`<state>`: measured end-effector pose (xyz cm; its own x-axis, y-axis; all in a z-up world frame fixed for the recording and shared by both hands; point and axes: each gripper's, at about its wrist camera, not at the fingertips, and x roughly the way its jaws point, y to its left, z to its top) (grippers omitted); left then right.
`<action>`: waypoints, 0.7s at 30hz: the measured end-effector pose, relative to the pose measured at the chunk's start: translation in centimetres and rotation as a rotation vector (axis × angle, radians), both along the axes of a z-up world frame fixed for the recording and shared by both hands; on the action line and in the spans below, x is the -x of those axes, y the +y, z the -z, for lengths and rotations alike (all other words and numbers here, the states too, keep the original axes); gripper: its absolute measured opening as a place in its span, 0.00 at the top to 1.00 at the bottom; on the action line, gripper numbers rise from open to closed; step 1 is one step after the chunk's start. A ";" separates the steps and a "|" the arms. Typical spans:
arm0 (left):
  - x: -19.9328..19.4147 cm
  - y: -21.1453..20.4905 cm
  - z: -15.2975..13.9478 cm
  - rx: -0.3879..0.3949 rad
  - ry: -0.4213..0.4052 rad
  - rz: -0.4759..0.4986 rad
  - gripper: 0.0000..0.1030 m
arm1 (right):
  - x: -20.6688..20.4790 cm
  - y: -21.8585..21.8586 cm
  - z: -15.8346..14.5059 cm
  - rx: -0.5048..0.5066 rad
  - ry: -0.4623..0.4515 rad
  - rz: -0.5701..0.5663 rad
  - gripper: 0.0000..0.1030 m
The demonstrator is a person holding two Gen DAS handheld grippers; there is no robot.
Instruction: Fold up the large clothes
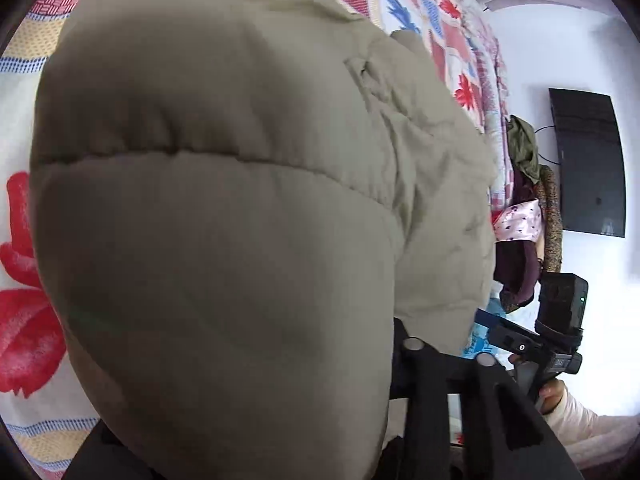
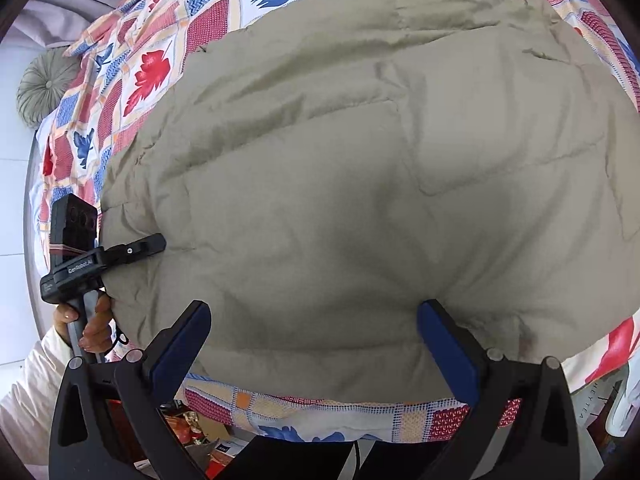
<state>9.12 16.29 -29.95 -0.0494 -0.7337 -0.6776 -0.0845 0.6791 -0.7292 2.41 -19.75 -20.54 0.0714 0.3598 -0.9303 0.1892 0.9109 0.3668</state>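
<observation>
A puffy khaki quilted jacket [image 2: 360,184] lies spread on a patchwork bedspread [image 2: 152,76]. In the right wrist view my left gripper [image 2: 154,244] sits at the jacket's left edge, its black finger pinching into the fabric, with a hand on the handle. The left wrist view is filled by the bulging jacket [image 1: 220,200], which hides one finger, while the other finger [image 1: 416,364] shows beside it. My right gripper [image 2: 314,312] stands wide open over the jacket's near hem, one blue pad on each side and neither pressing. One of its blue pads [image 1: 486,318] shows past the jacket.
The bedspread's near edge [image 2: 320,412] runs below the hem, with clutter on the floor [image 2: 192,428] beneath. A round grey cushion [image 2: 44,84] lies off the bed at left. A clothes heap [image 1: 524,208] and a dark screen [image 1: 588,164] stand by the white wall.
</observation>
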 end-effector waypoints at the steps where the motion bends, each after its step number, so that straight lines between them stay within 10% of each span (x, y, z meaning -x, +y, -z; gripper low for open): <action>1: 0.1 0.0 -0.4 0.001 -0.007 0.000 0.67 | 0.0 0.0 -0.1 -0.009 0.001 -0.004 0.00; 8: 0.6 -1.0 -5.2 0.012 -0.051 0.016 0.72 | -0.1 -1.5 -2.2 0.003 -0.092 0.039 0.06; 12: 1.2 -2.2 -9.4 0.032 -0.087 -0.006 0.72 | -0.9 -2.0 -1.9 0.017 -0.146 0.067 0.78; 21: 0.8 -11.3 -18.8 0.004 -0.189 0.073 0.72 | -2.4 -2.8 4.3 -0.131 -0.137 0.155 0.83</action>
<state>8.32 5.01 -11.14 0.0251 -0.7355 -0.6771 0.1036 0.6756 -0.7300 4.78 -22.50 -24.80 0.2575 0.4513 -0.8544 0.2632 0.8180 0.5115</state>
